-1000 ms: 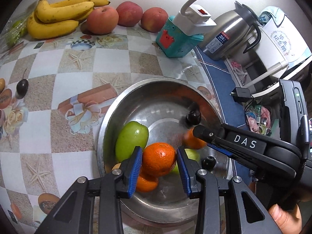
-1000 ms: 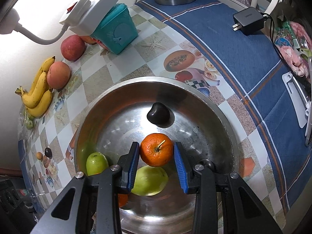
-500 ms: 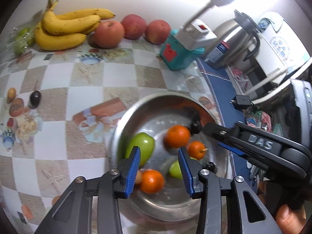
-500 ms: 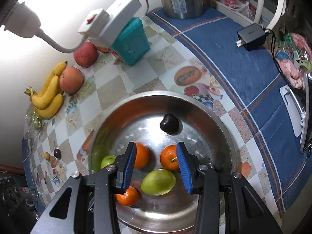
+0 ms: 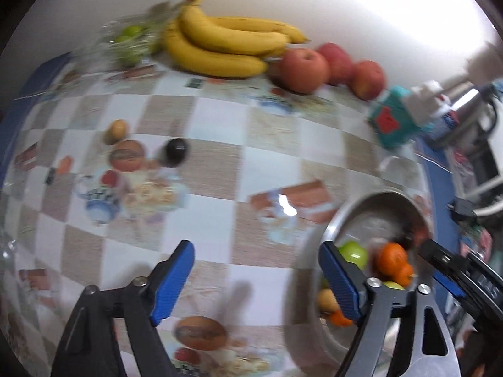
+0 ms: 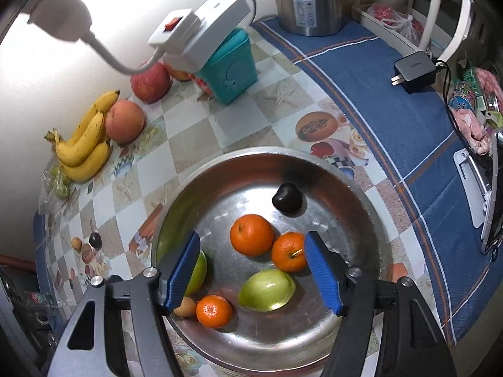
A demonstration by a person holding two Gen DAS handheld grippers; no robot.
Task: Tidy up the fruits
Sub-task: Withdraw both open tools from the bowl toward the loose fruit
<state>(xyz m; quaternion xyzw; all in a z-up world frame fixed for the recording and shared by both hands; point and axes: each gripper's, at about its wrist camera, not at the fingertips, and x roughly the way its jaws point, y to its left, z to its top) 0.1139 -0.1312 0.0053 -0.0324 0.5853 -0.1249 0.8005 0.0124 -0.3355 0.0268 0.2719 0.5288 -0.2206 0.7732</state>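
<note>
A steel bowl holds three oranges, two green fruits, a dark plum and a small tan fruit. My right gripper is open and empty above the bowl. My left gripper is open and empty over the checkered tablecloth, left of the bowl. Bananas, three red apples, a dark plum and a small tan fruit lie on the table.
A teal box with a white power strip stands behind the bowl. A steel kettle and a black charger are on the blue cloth at the right. A bag of green fruit lies beside the bananas.
Both grippers let go of their oranges, which now lie in the bowl, and opened wide. My left gripper swung left, away from the bowl. My right gripper rose.
</note>
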